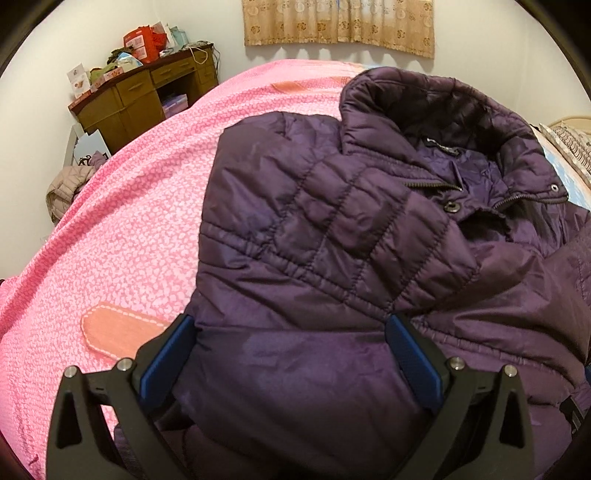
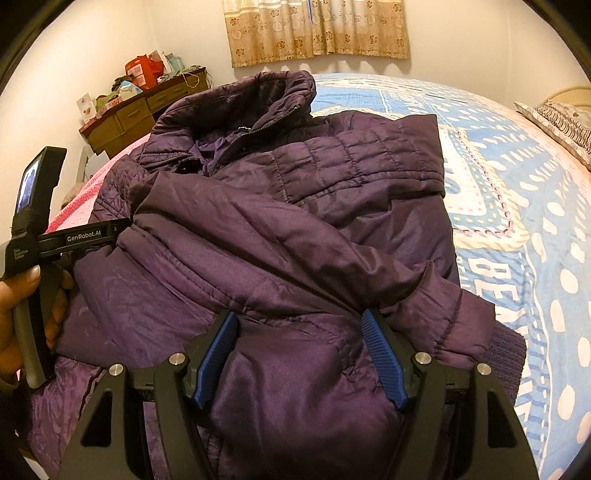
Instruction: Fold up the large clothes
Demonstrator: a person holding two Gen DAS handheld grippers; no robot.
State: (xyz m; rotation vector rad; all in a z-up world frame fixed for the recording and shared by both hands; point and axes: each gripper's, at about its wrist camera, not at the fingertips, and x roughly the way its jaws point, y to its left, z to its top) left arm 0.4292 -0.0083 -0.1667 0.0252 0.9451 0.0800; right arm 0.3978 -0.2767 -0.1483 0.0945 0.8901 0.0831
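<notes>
Jacket: purple quilted jacket (image 1: pixel 332 229) lay front-up on the bed, across the seam where the pink cover (image 1: pixel 122 206) met the blue patterned cover (image 2: pixel 517 206).
Axis: long axis ran near to far, collar (image 1: pixel 436 110) at the far end, hem nearest the cameras.
Sleeves: both folded inward across the chest; one cuff (image 2: pixel 454 317) pointed right and near.
Left gripper (image 1: pixel 291 354): fingers spread wide, released, fabric between them.
Right gripper (image 2: pixel 301 354): fingers spread, released, over the lower front.
Open room: bare pink cover left, bare blue cover right.
Edges: wooden desk (image 1: pixel 144 92) far left, curtain (image 2: pixel 317 29) on far wall.
</notes>
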